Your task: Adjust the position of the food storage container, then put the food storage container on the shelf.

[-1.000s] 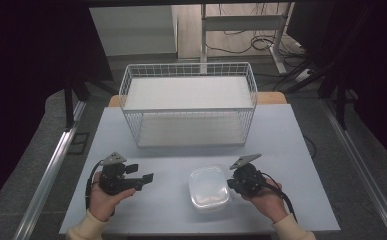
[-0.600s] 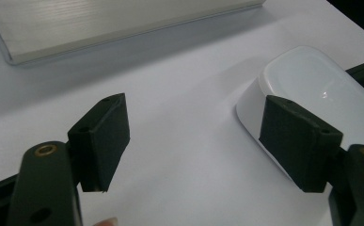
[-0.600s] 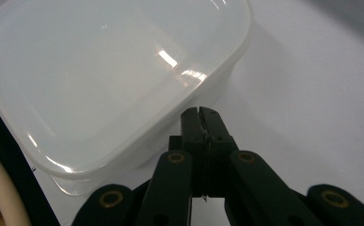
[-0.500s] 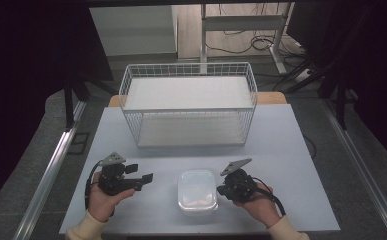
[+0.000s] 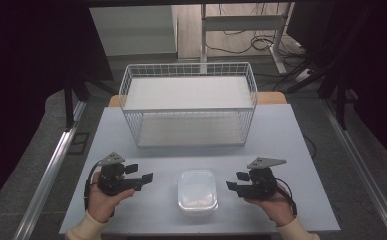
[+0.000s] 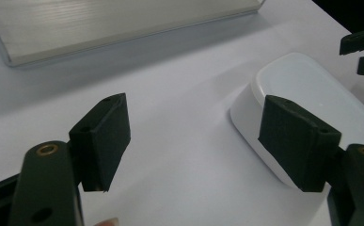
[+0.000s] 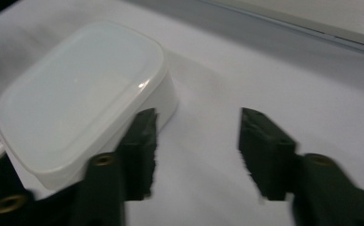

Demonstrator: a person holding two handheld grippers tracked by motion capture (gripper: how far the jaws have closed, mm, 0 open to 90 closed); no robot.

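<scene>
1. No brand, label or writing can be read on any thing; the lidded white container (image 5: pixel 197 192) is seen plain and unmarked in the high view, lying flat on the pale table (image 5: pixel 301 150) near its front edge, between the two grippers

2. The right gripper (image 5: pixel 237 181) is held just beside the container's right side, apart from it; its jaws stand released, with bare table seen between them in the right gripper view (image 7: pixel 196 155), and the container (image 7: pixel 83 96) is seen to the left of the left jaw

3. The jaws of the right gripper have just been opening, and nothing is caught between them

4. The left gripper (image 5: pixel 140 172) is held near the container's left side, its jaws spread apart and released; in the left gripper view (image 6: pixel 193 141) only table is seen between them, and the container (image 6: pixel 311 94) lies partly behind the right jaw

5. Compared with the earlier pictures, the container is found further left, now midway between the hands, while the right hand is found drawn away to the right of it; the left hand is seen unchanged

6. Farther back, a white wire basket (image 5: pixel 188 111) is seen standing on the table, well apart from the container, unmoved
</scene>
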